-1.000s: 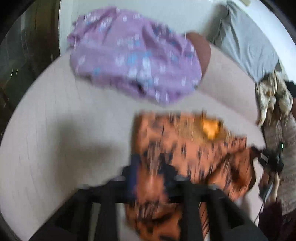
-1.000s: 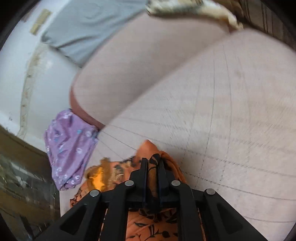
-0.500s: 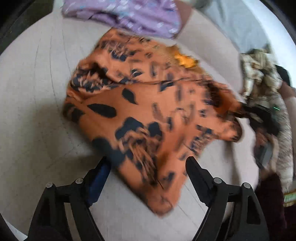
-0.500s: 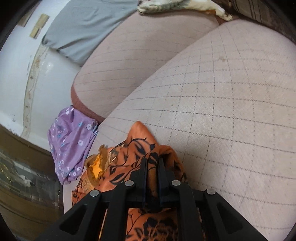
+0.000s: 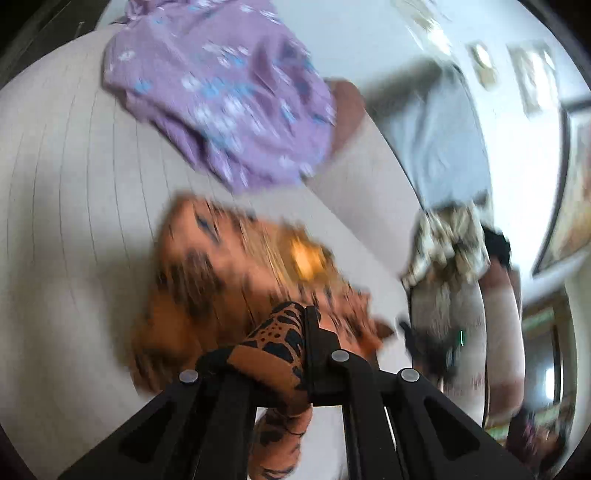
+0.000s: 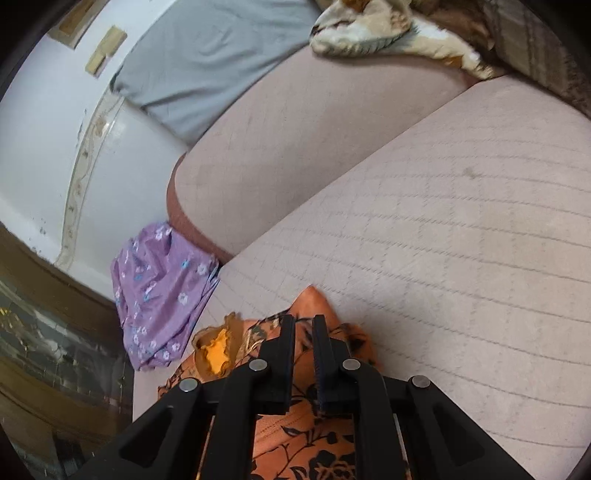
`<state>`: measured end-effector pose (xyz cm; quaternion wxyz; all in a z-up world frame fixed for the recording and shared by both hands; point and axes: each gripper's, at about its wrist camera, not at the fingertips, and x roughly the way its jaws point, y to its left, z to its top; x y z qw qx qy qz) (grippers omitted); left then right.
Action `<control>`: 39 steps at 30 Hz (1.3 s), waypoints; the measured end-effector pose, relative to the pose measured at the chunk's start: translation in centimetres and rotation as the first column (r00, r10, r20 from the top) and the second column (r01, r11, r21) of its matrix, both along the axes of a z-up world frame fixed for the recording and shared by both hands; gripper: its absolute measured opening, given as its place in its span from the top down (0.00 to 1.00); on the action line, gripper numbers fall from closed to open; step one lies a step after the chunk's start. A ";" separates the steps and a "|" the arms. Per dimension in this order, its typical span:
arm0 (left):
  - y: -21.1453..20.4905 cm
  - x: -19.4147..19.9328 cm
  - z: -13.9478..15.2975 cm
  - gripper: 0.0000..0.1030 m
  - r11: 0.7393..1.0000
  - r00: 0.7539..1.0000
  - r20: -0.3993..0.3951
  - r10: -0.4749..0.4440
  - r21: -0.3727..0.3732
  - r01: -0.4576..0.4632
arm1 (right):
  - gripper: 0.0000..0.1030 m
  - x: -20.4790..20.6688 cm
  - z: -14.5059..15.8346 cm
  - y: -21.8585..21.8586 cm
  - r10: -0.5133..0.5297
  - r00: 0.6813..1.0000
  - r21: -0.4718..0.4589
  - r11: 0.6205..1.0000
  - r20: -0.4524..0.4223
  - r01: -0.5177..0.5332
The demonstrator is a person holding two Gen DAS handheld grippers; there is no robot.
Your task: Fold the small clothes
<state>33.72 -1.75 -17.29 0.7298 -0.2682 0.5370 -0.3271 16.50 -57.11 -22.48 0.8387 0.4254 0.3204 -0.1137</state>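
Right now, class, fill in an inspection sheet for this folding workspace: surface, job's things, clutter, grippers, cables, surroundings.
Surface: quilted beige cushion, small stain.
Job's things: orange patterned garment bunched on the cushion; purple floral garment at its far edge.
Clutter: grey cloth; cream patterned cloth.
Grippers: left gripper shut on the orange garment; right gripper shut on it too.
Cables: nothing seen.
Surroundings: white wall.

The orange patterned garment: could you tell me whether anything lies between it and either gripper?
Nothing visible does. The left gripper is shut on a fold of the orange patterned garment, and the right gripper is shut on its fabric too. The purple floral garment lies apart, toward the cushion's edge.
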 end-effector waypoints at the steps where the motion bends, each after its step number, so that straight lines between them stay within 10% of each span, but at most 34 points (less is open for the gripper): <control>1: -0.2 1.8 -0.9 0.95 1.000 0.999 -0.028 0.024 0.001 -0.024 | 0.89 0.3 -0.2 0.4 0.012 1.000 0.001 1.000 -0.007 -0.012; 6: -1.6 7.4 -9.8 0.85 0.995 0.964 -0.250 0.090 0.055 -0.078 | 0.88 1.1 -0.8 4.6 0.112 0.993 -0.074 0.991 -0.035 -0.114; 10: 1.0 4.7 -11.6 0.74 0.985 0.963 -0.234 0.137 -0.074 -0.158 | 0.88 1.2 0.1 9.1 0.243 0.968 -0.223 0.942 -0.069 -0.252; 13: 5.2 2.7 -10.2 0.27 0.930 0.942 -0.216 0.257 -0.208 -0.302 | 0.87 2.5 -0.4 13.1 0.389 0.910 -0.250 0.876 -0.142 -0.413; 15: 7.8 0.7 -8.3 0.25 0.895 0.917 -0.177 0.356 -0.218 -0.389 | 0.87 4.3 -1.7 16.4 0.502 0.846 -0.187 0.827 -0.178 -0.530; 18: 8.3 -2.4 -5.2 0.25 0.908 0.920 -0.060 0.387 -0.148 -0.392 | 0.86 7.9 -4.5 21.1 0.602 0.754 -0.107 0.759 -0.263 -0.643; 23: 4.1 -5.1 -5.0 0.25 0.971 0.967 0.107 0.231 -0.085 -0.223 | 0.85 15.8 -3.4 22.2 0.524 0.840 -0.087 0.839 -0.137 -0.537; 28: 2.9 -4.0 -6.8 0.25 0.975 0.969 0.120 0.214 0.030 -0.219 | 0.85 19.0 -1.7 17.4 0.220 0.975 -0.022 0.975 -0.021 -0.221; 39: 2.4 -1.9 -10.3 0.25 0.951 0.961 -0.022 0.277 0.148 -0.270 | 0.79 8.3 -2.4 10.9 0.223 0.944 -0.258 0.923 -0.243 -0.285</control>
